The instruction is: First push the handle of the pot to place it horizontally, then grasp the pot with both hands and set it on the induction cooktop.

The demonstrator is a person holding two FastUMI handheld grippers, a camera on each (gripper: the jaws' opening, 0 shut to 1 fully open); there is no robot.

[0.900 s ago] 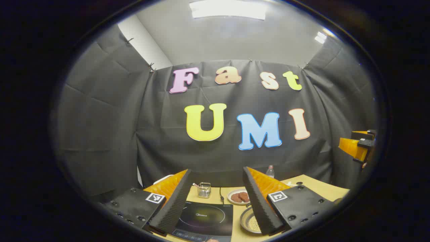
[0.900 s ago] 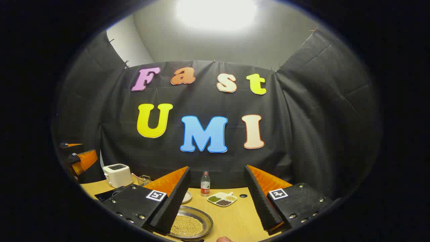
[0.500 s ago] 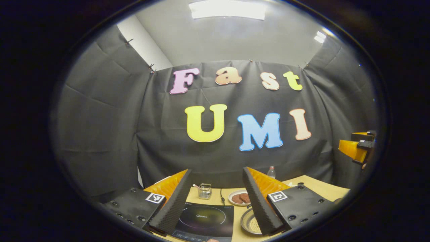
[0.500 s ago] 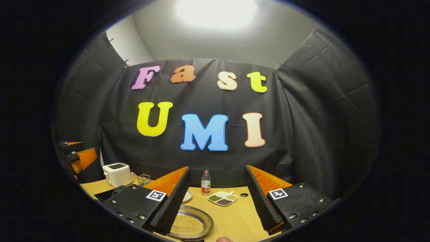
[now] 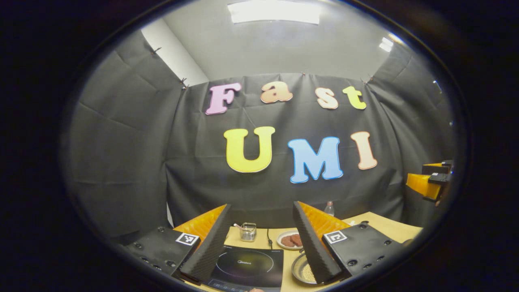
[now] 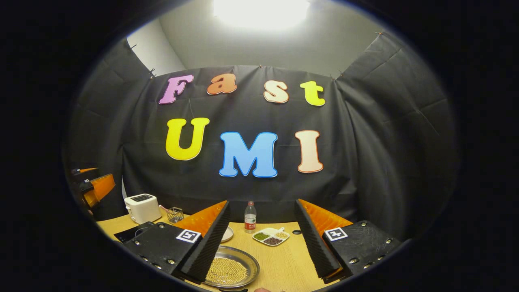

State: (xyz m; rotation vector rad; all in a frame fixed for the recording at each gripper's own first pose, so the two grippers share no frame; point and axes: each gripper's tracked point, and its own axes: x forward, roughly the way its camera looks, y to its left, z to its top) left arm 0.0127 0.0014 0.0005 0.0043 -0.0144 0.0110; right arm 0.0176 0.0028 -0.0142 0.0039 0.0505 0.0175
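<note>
Both grippers are held high above the table (image 6: 284, 263), fingers spread wide and empty: left gripper (image 5: 259, 243), right gripper (image 6: 259, 243). The pot (image 6: 231, 271), filled with pale grains, sits beside the induction cooktop (image 5: 247, 263). Its handle can barely be made out. A careless push could spill grains or skid the pot.

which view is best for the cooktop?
Left gripper view: the cooktop lies between its fingers, most of its top showing. In the right gripper view only a corner shows by the toaster.
</note>
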